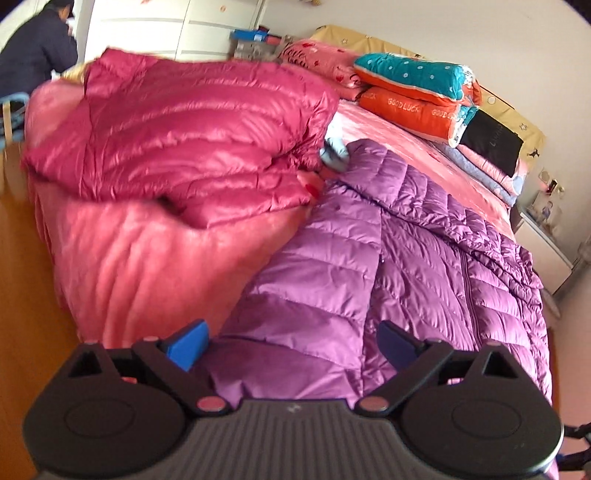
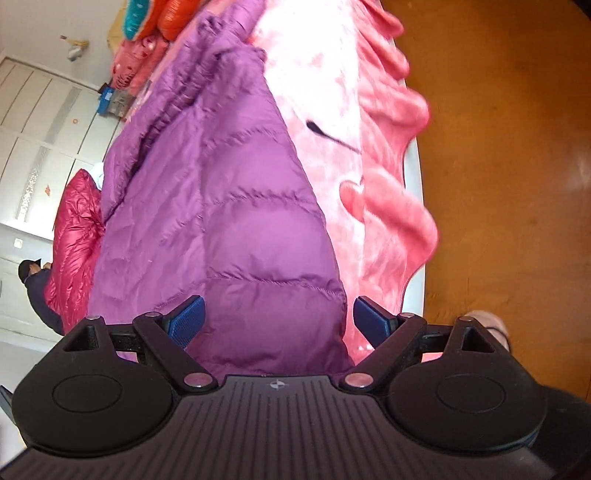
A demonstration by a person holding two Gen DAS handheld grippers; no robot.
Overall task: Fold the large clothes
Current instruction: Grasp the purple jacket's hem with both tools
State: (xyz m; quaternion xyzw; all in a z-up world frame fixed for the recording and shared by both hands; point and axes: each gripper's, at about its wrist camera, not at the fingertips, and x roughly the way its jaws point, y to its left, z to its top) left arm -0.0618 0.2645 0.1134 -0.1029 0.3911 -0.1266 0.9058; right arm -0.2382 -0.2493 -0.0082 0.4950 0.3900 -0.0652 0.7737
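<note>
The purple quilted jacket (image 1: 406,258) lies spread on the bed, over a pink plush bedspread (image 1: 140,266), its zip line running down the right part of the left wrist view. A crimson quilted jacket (image 1: 184,136) lies bunched further up the bed, just beside the purple one, with a small grey-blue item (image 1: 334,153) between their upper edges. Folded quilts in orange and teal (image 1: 413,96) are stacked near the headboard.

Left tool (image 1: 291,345): fingers well apart, nothing between them, positioned over the jacket's lower edge. Whether it touches the fabric cannot be told.

Right tool (image 2: 279,321): fingers apart, straddling a puffed section of the purple jacket (image 2: 229,206) near the bed's edge, not clamped. Orange-brown floor (image 2: 509,147) lies beyond the bedspread (image 2: 391,206).

A person in dark clothing (image 1: 37,48) is beside white wardrobe doors (image 1: 177,29) at the far side.
</note>
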